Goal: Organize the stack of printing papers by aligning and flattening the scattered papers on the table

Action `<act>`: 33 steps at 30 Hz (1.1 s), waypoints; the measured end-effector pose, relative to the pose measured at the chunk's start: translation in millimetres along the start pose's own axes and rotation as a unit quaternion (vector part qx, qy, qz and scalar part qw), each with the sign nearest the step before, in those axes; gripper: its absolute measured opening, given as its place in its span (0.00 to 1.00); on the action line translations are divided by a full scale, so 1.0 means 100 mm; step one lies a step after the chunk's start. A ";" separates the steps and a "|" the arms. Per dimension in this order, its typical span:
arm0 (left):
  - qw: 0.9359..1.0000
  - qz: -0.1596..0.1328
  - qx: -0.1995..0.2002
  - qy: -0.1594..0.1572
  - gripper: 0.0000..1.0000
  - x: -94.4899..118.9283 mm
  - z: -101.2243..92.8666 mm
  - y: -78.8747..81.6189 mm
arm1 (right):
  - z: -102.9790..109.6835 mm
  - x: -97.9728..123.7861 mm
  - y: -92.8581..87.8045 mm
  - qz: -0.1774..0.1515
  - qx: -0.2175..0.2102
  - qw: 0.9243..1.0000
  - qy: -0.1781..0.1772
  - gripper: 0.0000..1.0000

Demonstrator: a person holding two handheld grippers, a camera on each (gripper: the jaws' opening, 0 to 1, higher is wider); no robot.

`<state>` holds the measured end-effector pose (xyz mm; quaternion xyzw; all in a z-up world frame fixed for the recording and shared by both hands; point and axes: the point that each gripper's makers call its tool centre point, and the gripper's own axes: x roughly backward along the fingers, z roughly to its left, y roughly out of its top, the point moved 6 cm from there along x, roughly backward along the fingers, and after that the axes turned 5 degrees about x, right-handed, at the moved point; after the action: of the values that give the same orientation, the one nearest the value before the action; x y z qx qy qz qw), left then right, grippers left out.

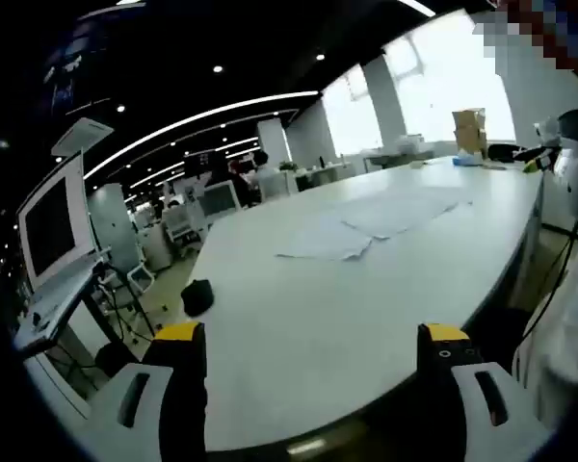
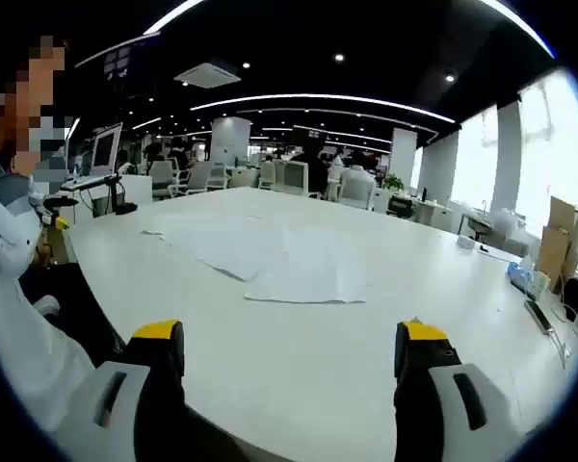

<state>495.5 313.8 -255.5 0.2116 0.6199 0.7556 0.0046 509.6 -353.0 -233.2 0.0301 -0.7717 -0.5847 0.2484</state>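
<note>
**Both jaws spread above the white table, papers well ahead**

Yellow-tipped black jaws of my left gripper (image 1: pixel 311 332) stand wide apart with nothing between them, over the near edge of the big white oval table (image 1: pixel 299 327). My right gripper (image 2: pixel 289 332) is the same: jaws spread, empty, over the table (image 2: pixel 308 385). Loose white printing papers (image 1: pixel 376 219) lie scattered and overlapping near the table's middle, well apart from both grippers; in the right gripper view the papers (image 2: pixel 270 255) fan out flat on the tabletop. At the table's far end stands a brown cardboard box (image 1: pixel 470 130). Beside the table's near edge is a person's white sleeve (image 2: pixel 19 337).
</note>
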 end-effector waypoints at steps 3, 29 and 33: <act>1.000 0.000 -0.001 -0.001 0.92 -0.01 -0.01 0.00 | -0.01 0.00 0.00 0.001 -0.001 1.000 0.000 0.85; 1.000 0.005 0.007 -0.001 0.94 -0.01 0.00 -0.01 | -0.02 0.01 -0.02 0.004 -0.007 1.000 -0.007 0.87; 1.000 0.005 0.008 0.000 0.95 0.00 0.02 -0.02 | -0.03 0.01 -0.02 0.004 -0.008 1.000 -0.010 0.88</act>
<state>495.7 315.8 -256.8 0.2150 0.6245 0.7509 -0.0008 508.9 -356.5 -234.4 0.0196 -0.7698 -0.5897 0.2435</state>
